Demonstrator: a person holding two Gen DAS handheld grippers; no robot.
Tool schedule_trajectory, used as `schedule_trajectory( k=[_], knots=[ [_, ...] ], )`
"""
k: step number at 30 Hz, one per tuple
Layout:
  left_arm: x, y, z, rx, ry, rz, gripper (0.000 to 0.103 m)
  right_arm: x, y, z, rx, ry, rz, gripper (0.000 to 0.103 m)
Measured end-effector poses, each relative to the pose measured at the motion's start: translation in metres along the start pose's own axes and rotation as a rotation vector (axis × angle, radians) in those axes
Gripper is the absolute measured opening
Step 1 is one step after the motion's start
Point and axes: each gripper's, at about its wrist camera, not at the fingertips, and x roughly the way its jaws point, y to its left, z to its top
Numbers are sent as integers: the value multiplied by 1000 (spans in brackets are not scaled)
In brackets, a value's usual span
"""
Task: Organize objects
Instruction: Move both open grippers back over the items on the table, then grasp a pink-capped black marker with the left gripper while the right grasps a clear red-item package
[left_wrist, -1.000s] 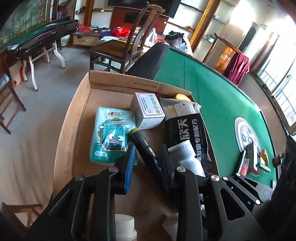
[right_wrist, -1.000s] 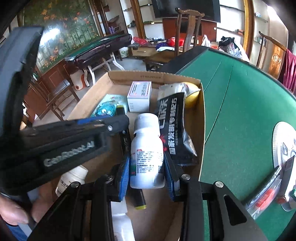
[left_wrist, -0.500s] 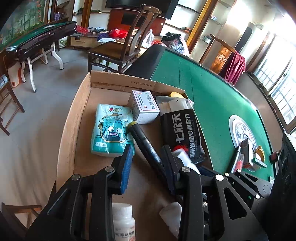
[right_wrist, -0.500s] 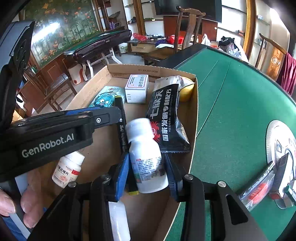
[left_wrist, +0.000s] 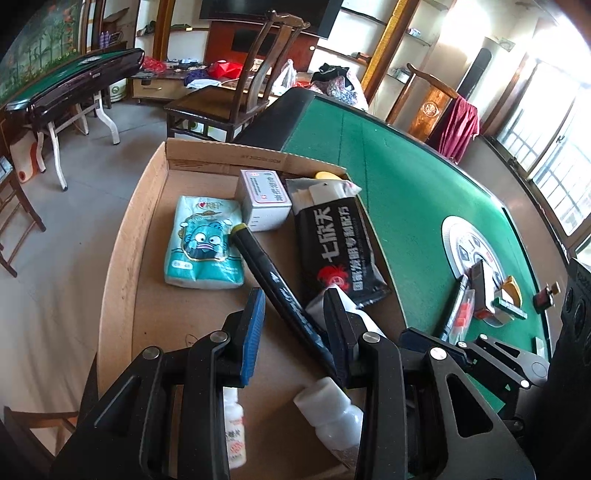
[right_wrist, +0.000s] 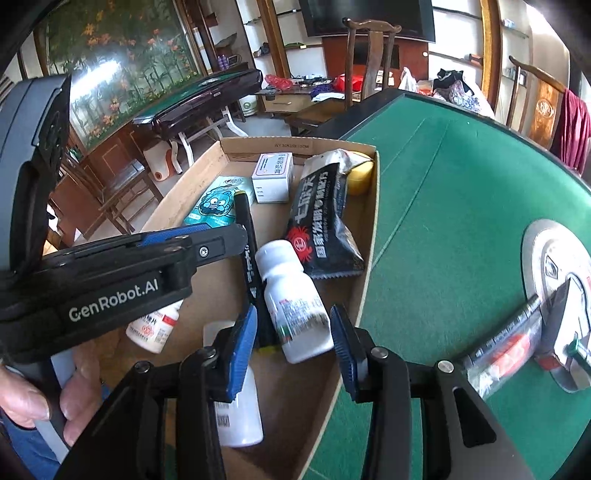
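Table (right_wrist: 443, 206): green felt, seen right of the right tool.
Cardboard box (right_wrist: 364, 295): placed ahead of both tools.
White bottle (right_wrist: 293, 306): laid in the box, between the spread right tool (right_wrist: 293, 334) fingers, unpinched.
Black marker (left_wrist: 277, 291): framed by the spread left tool (left_wrist: 295, 321).

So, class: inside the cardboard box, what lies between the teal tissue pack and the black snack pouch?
The black marker pen, lying diagonally between tissue pack and pouch; the left wrist view shows it best.
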Motion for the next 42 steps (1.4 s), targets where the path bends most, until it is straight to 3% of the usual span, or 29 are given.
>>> schedule_trajectory(
  k=[9, 17, 19, 24, 26, 30, 37, 42],
  knots=[
    [3, -41, -7, 91, 12, -23, 33, -50, -60, -29, 119, -69, 53, 41],
    [25, -127, -22, 314, 69, -71, 33, -103, -142, -59, 247, -162, 19, 42],
    [36, -147, -25, 361, 92, -71, 33, -114, -168, -70, 308, -190, 18, 51],
    [77, -187, -16, 385, 162, -9, 33, -124, -208, -79, 459, -216, 54, 53],
    [92, -192, -7, 348, 170, 65, 33, -126, -213, -79, 490, -221, 74, 53],
    [112, -194, 2, 324, 189, 99, 33, -132, -215, -80, 498, -238, 66, 53],
    [117, -222, -28, 443, 238, 13, 33, -129, -219, -80, 513, -225, 76, 53],
    [118, -231, -32, 470, 227, 26, 33, -124, -222, -81, 532, -210, 69, 53]
  ],
)
